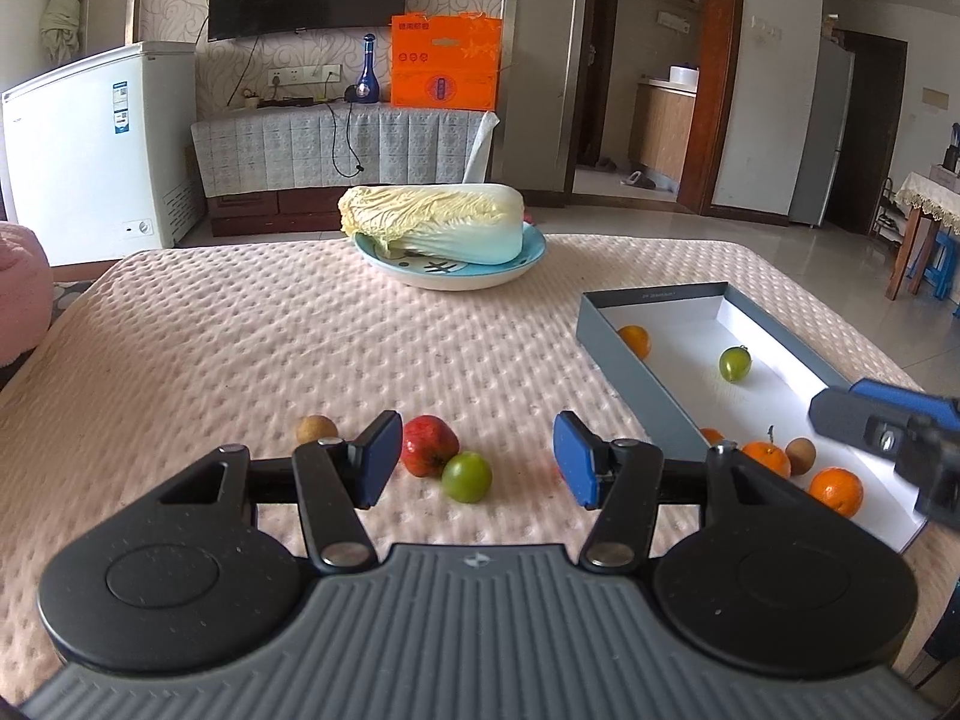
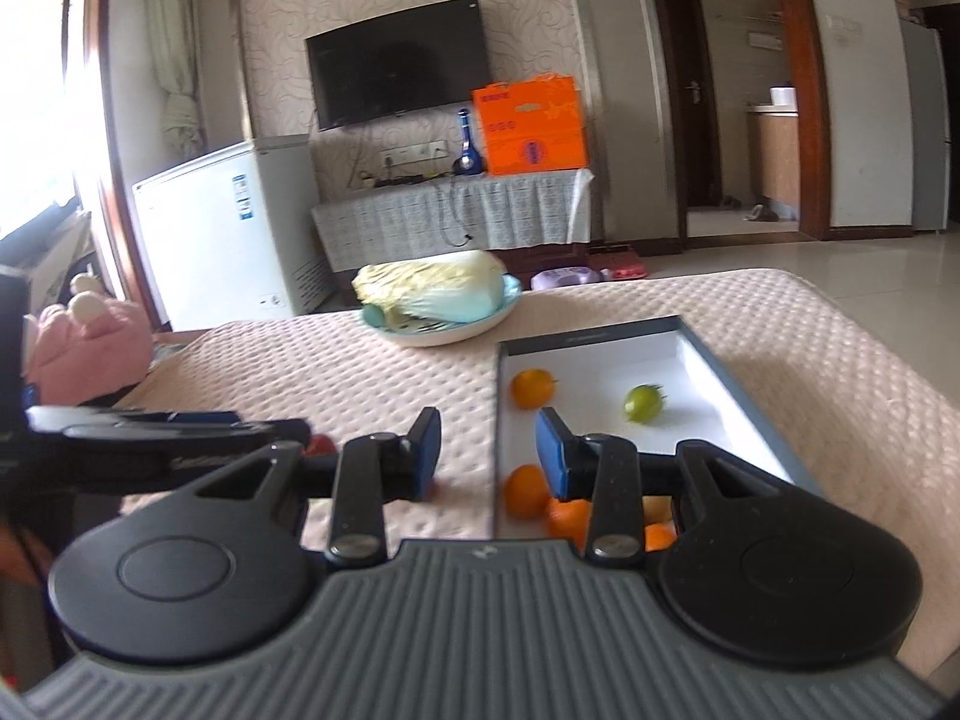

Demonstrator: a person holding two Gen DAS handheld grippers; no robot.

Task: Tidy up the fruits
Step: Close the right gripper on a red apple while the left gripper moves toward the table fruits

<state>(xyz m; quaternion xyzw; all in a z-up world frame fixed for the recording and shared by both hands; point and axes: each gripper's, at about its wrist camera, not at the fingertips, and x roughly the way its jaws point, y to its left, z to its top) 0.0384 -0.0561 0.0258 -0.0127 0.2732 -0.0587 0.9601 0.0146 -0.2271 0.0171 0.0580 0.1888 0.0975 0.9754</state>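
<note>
On the pink padded table cover (image 1: 240,330) lie a red apple (image 1: 427,444), a green fruit (image 1: 467,476) touching it, and a small brown fruit (image 1: 315,429). My left gripper (image 1: 478,459) stands open just short of the apple and green fruit, nothing gripped. A grey box (image 1: 606,324) with a white floor at the right holds several oranges, such as one (image 1: 836,491) at the near end, a green fruit (image 1: 734,363) and a brown fruit (image 1: 800,456). My right gripper (image 2: 489,450) hovers open and empty over the box's (image 2: 498,396) left wall, with an orange (image 2: 525,491) below it.
A napa cabbage (image 1: 432,222) lies on a blue-rimmed plate (image 1: 456,282) at the table's far side. The right gripper (image 1: 840,411) reaches in over the box's near end. The left gripper's arm (image 2: 168,420) crosses the left of the right wrist view. A pink plush cushion (image 2: 90,342) sits left of the table.
</note>
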